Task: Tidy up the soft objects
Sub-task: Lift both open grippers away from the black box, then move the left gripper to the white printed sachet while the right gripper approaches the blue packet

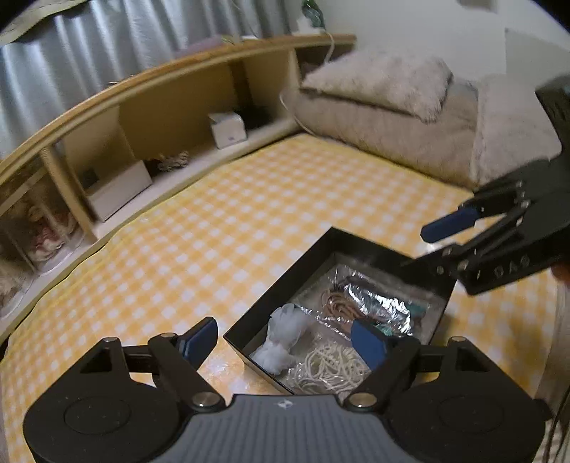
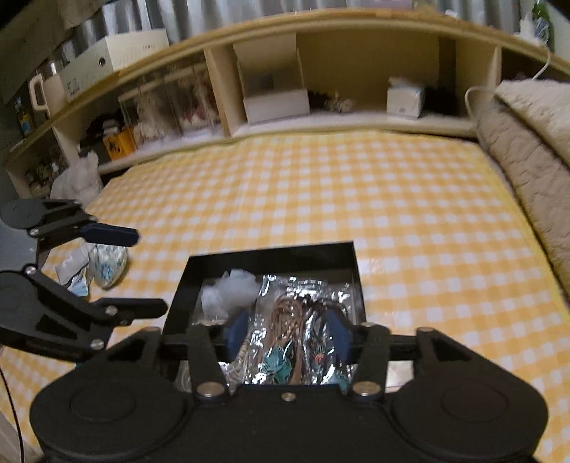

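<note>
Two hand-held grippers hung tilted downward over an open black box (image 1: 356,245) on a yellow-and-white checked cloth (image 1: 249,199). The left gripper (image 1: 285,338) pointed at the box's near corner, its blue-padded fingers (image 1: 199,338) spread wide, one outside the box wall and one above the contents, gripping nothing. The right gripper (image 2: 288,333) hovered over the box's near half, its fingers (image 2: 338,331) roughly half apart and straddling a crinkled silver foil bag (image 2: 285,320) without visibly pressing on it.

Inside the box lay the soft items: a white puff of tulle-like fabric (image 1: 285,338) in the left corner, a bundle of cream cord (image 1: 327,367) beside it, and coils of brown cord (image 2: 285,317) with teal patterned pieces (image 2: 278,363) in the foil bag.

Only the right wrist view showed what sat left of the box: a small blue-patterned cloth bundle (image 2: 108,263) and some packets (image 2: 73,270) on the cloth, with a white plastic bag (image 2: 78,178) farther back at the cloth's edge, and the left gripper (image 2: 135,270) reaching in from that side. Only the left wrist view showed the stacked beige cushions (image 1: 384,82) beyond the box to its right, and the right gripper (image 1: 427,249) entering from the right edge. Both views took in the low wooden shelf (image 2: 320,25) behind the box, holding a tissue box (image 2: 406,98) and white boxes (image 2: 274,99).
</note>
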